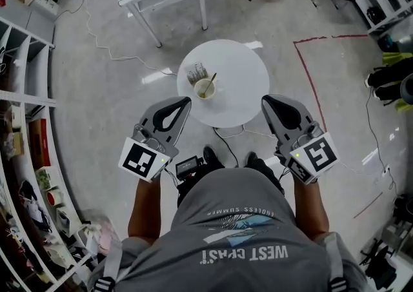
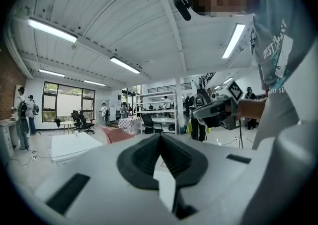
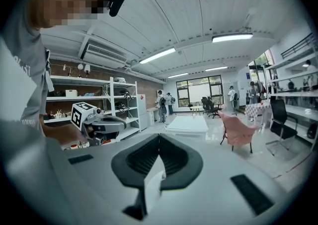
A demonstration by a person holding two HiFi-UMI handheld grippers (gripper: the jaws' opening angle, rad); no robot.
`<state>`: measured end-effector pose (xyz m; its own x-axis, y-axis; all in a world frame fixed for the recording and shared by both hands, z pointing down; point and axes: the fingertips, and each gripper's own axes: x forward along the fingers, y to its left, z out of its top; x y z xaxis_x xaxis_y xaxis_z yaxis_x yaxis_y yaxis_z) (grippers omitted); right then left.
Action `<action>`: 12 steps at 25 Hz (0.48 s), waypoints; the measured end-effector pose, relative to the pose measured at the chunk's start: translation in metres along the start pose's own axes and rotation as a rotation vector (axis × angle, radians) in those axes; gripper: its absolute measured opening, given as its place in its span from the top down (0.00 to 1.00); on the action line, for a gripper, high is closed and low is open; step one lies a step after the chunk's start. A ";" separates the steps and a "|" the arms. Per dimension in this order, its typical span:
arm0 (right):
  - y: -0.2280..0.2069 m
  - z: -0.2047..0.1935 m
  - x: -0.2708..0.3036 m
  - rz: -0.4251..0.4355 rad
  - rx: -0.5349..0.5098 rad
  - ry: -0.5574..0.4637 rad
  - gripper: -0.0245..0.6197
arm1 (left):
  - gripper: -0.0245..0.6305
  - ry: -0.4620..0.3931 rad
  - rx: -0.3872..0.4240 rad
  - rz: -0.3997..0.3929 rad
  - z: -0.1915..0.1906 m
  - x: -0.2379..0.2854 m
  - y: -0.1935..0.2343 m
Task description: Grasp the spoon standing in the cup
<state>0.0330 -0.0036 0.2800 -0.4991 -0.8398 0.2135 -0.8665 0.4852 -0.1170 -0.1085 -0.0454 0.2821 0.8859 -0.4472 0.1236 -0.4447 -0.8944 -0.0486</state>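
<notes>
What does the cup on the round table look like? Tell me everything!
The cup is round and pale cream, seen from above. It stands upright on the left part of the round white table. A spoon stands in it, handle leaning over the rim. A clear holder sits right beside it; touching or not, I cannot tell.

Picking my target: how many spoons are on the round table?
1: the spoon stands in the cup; the clear holder beside it may hide more.
</notes>
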 end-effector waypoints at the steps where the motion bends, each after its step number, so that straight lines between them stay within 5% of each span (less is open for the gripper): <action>1: 0.001 0.001 0.001 -0.008 0.002 -0.001 0.96 | 0.97 -0.001 0.001 -0.008 -0.001 0.000 0.003; 12: -0.025 0.001 0.012 -0.021 0.013 0.021 0.96 | 0.97 0.012 -0.006 -0.012 -0.011 0.022 0.018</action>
<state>0.0489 -0.0259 0.2842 -0.4811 -0.8442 0.2363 -0.8767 0.4646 -0.1249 -0.0979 -0.0711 0.2946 0.8897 -0.4358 0.1359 -0.4344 -0.8998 -0.0415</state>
